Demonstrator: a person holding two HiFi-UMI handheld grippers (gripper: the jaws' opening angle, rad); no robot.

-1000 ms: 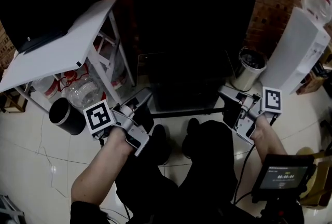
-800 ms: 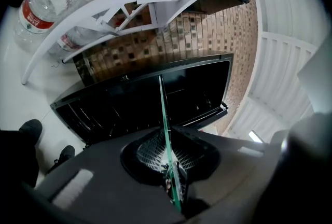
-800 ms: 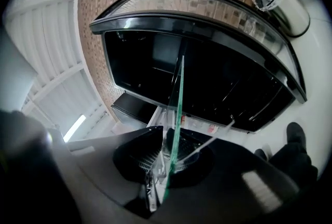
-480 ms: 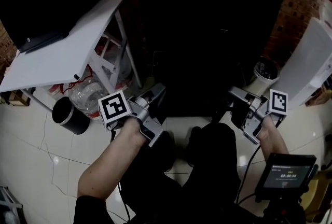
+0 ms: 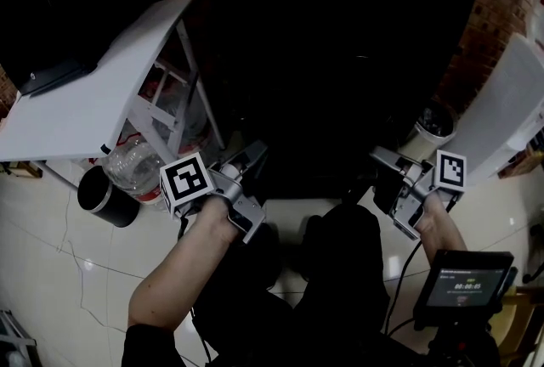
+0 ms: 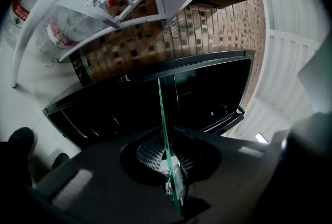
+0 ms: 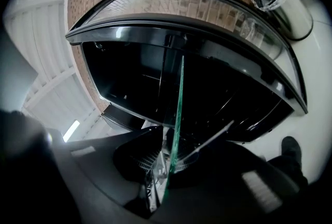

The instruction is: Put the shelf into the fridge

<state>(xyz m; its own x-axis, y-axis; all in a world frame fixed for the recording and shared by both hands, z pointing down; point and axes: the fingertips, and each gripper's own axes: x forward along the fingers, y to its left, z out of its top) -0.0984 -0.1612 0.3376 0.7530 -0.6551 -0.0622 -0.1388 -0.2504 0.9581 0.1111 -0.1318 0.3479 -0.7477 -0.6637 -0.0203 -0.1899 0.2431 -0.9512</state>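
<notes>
One glass shelf (image 6: 162, 124), now nearer fridge (image 5: 340, 59)

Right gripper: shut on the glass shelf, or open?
Shut on it. The clear glass shelf shows its green edge running down between the jaws of the right gripper, with both pads against it.

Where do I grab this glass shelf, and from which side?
Pinch the glass shelf at its opposite side edges, left hand-held gripper from the left, right hand-held gripper from the right: it's a thin flat pane.
</notes>
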